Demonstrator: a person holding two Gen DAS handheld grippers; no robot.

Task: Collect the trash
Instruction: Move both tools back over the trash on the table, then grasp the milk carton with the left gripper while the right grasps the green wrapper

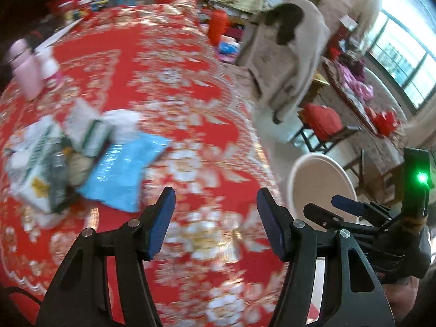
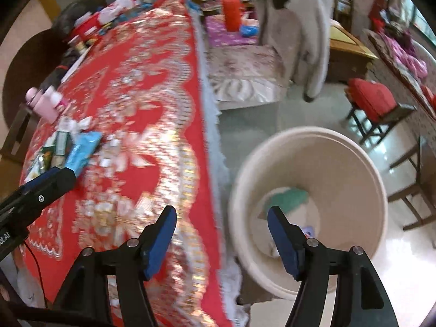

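Both grippers, left (image 1: 215, 223) and right (image 2: 222, 238), have jaws apart and empty; the trash (image 1: 81, 158), a blurred heap with what looks like a blue wrapper (image 1: 122, 169), lies left of centre on the red surface (image 1: 174, 87); the bin (image 2: 378, 179) stands lower right, some litter inside. Best approach low, pinch one flat edge, then carry it over the rim.

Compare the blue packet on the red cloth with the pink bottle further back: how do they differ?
The blue packet lies flat and crinkled; the pink bottle stands upright and rigid. The packet sits against the pile of wrappers, nearer the left gripper; the bottle stands farther off beside a white-capped bottle. Both rest on the red tablecloth, neither gripped.
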